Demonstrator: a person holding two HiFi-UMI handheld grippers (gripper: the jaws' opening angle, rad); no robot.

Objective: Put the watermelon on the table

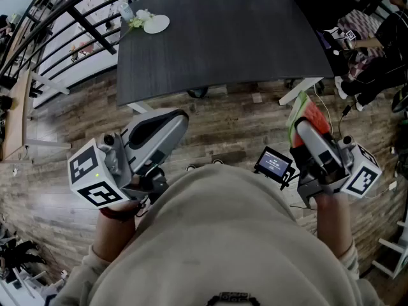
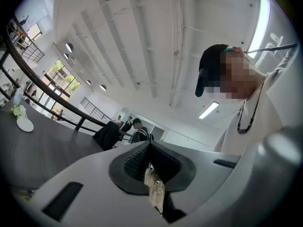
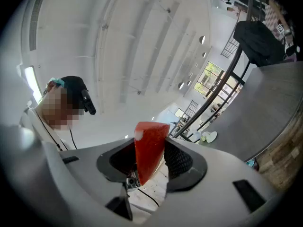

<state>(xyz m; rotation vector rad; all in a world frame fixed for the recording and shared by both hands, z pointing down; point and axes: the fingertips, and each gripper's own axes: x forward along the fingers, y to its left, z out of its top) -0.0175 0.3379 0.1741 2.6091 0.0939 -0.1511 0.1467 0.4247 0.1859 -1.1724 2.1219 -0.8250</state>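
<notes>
A wedge of watermelon (image 1: 307,115), red with a green rind, is clamped in my right gripper (image 1: 305,125) at the right of the head view, over the wooden floor just short of the dark table (image 1: 217,37). In the right gripper view the red wedge (image 3: 149,148) stands upright between the two black pads, and the table (image 3: 279,112) lies to the right. My left gripper (image 1: 173,118) is held at the left near the table's front edge. In the left gripper view its pads (image 2: 137,162) meet with nothing between them.
A white plate (image 1: 156,23) and small flowers sit at the table's far left corner. A black railing (image 1: 57,24) runs along the left. A seated person (image 1: 382,50) is at the far right. A small lit screen (image 1: 274,164) hangs by my right hand.
</notes>
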